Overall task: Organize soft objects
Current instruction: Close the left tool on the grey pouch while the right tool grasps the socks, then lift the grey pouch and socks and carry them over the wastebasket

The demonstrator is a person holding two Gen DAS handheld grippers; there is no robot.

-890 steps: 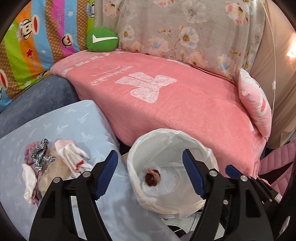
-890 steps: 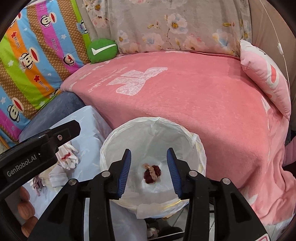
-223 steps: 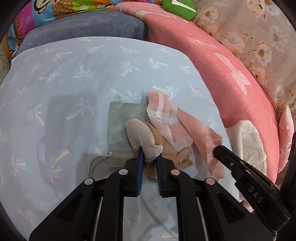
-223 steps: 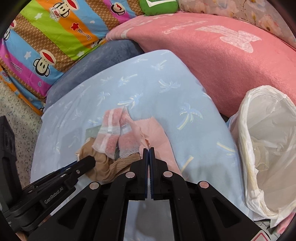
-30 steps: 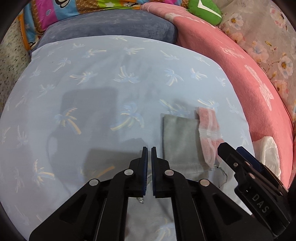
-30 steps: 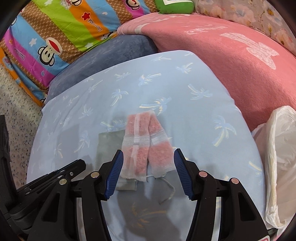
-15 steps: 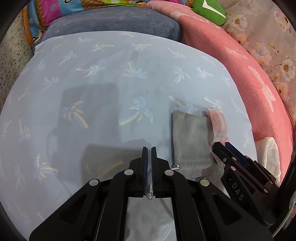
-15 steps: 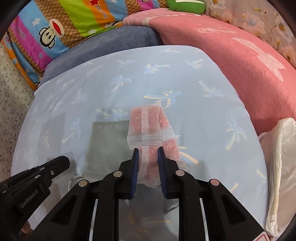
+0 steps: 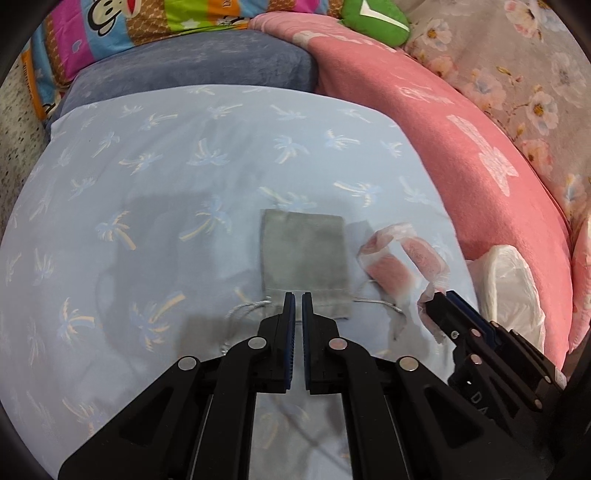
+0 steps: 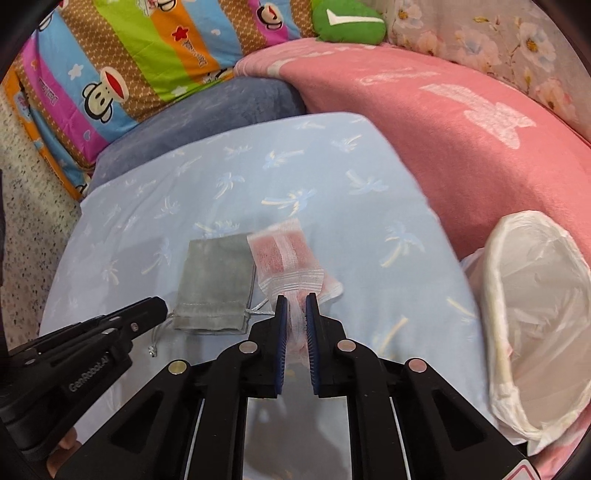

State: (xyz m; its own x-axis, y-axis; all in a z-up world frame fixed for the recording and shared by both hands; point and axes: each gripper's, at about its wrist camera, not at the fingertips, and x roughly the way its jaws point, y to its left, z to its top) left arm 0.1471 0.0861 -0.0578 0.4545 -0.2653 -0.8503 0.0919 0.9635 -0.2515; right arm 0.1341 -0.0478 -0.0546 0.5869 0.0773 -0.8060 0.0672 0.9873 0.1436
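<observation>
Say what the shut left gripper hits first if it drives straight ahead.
Probably the flat grey drawstring pouch: the left gripper sits at its near hem, with the palm-print blue sheet beneath. Depth is unclear.

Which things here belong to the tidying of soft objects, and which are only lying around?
Part of the job:
- pink socks, held in the closing right gripper
- grey drawstring pouch
- bag-lined white bin
- left gripper, shut

Just lying about:
- green cushion
- pink blanket
- striped monkey-print cloth
</observation>
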